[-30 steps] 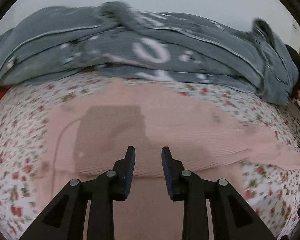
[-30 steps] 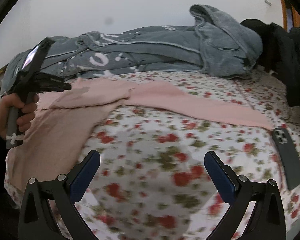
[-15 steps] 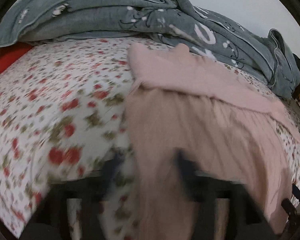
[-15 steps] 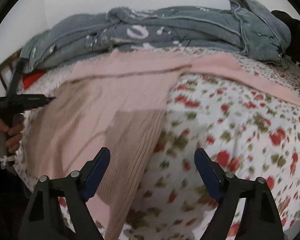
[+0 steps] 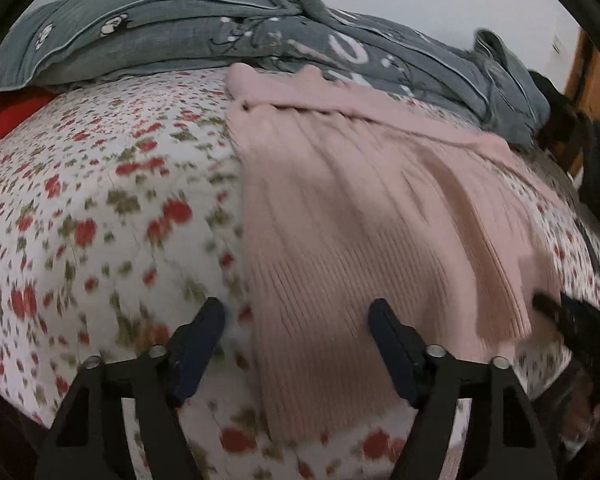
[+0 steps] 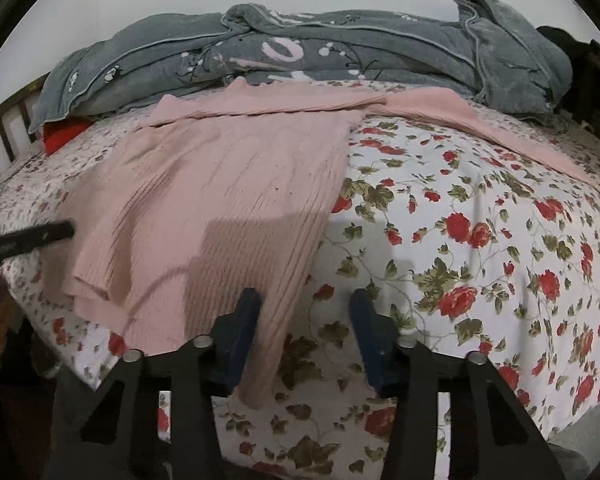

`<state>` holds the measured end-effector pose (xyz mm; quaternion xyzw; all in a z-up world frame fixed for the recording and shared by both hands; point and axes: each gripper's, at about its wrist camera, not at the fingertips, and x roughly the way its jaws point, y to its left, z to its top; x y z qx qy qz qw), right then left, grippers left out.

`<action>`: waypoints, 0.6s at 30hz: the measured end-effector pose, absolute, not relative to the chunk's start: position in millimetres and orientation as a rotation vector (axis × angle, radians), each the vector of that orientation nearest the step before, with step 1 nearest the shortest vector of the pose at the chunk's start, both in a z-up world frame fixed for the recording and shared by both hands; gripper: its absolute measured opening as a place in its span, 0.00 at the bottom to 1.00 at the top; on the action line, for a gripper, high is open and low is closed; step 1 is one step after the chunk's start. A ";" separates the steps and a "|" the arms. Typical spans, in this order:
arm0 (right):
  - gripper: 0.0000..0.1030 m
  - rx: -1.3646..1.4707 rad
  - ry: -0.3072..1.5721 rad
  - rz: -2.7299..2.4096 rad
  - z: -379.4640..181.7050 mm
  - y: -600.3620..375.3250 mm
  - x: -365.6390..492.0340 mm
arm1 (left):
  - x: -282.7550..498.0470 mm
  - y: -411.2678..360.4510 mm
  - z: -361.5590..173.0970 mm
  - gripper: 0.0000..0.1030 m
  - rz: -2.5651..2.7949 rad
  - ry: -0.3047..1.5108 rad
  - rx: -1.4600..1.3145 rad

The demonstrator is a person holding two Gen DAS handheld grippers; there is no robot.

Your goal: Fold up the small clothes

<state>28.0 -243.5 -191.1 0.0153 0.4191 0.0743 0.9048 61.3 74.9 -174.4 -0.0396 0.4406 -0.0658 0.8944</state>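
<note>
We hold our left gripper with its two blue-padded fingers spread wide apart and nothing between them. It hovers at the near edge of the pink ribbed knit garment, whose left hem corner hangs between the fingers and a little toward the right one. The garment stretches away from this claw across the white bedspread printed with red flowers, and one sleeve is folded across its far end. Beyond it lies a rumpled grey blanket with white markings, with a red cloth peeking out far to the left.

Our right gripper is also parted and clasps nothing. The garment's right hem corner droops over the bed edge just ahead of its left finger, partly between the two. The other sleeve runs off ahead and to the right over the bedspread, and the blanket sits beyond. The left gripper's dark tip shows far to this claw's left, beside the garment's other edge.
</note>
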 end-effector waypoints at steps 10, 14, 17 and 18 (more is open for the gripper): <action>0.04 0.124 0.757 0.185 -154.5 -268.2 8.9 | 46.3 103.6 -156.6 0.09 -0.158 0.883 -0.123; 0.04 0.164 0.820 0.173 -176.7 -279.6 8.3 | 41.4 113.8 -165.8 0.09 -0.133 0.911 -0.135; 0.04 0.141 0.854 0.161 -187.4 -270.2 12.1 | 42.2 112.5 -168.4 0.09 -0.138 0.927 -0.143; 0.05 0.115 0.862 0.161 -187.6 -265.7 13.7 | 41.8 110.2 -166.4 0.13 -0.135 0.925 -0.126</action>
